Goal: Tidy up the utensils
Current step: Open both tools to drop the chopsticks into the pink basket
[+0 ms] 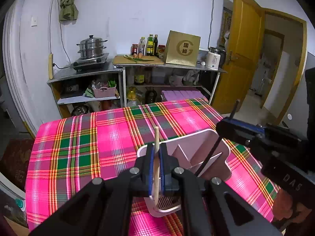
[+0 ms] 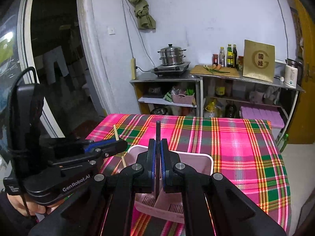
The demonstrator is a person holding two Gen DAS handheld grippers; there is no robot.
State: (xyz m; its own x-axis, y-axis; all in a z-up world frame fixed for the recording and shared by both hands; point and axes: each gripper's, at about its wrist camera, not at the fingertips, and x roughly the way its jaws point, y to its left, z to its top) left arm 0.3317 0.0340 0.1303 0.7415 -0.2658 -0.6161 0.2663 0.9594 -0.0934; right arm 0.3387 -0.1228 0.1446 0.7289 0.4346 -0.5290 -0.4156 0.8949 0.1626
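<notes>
A pink utensil holder with inner dividers stands on the plaid tablecloth. My left gripper is shut on a pale wooden chopstick, held upright, its lower end down inside the holder's left compartment. My right gripper is shut on a black chopstick, also upright, reaching into the holder. In the left wrist view the right gripper is at the right with the black chopstick slanting into the holder. In the right wrist view the left gripper is at the left with the wooden chopstick.
The table under the pink, green and yellow plaid cloth stretches to the left and far side. Behind it stand metal shelves with a steamer pot, bottles, a cutting board, a gold box and a kettle. A yellow door is open at the right.
</notes>
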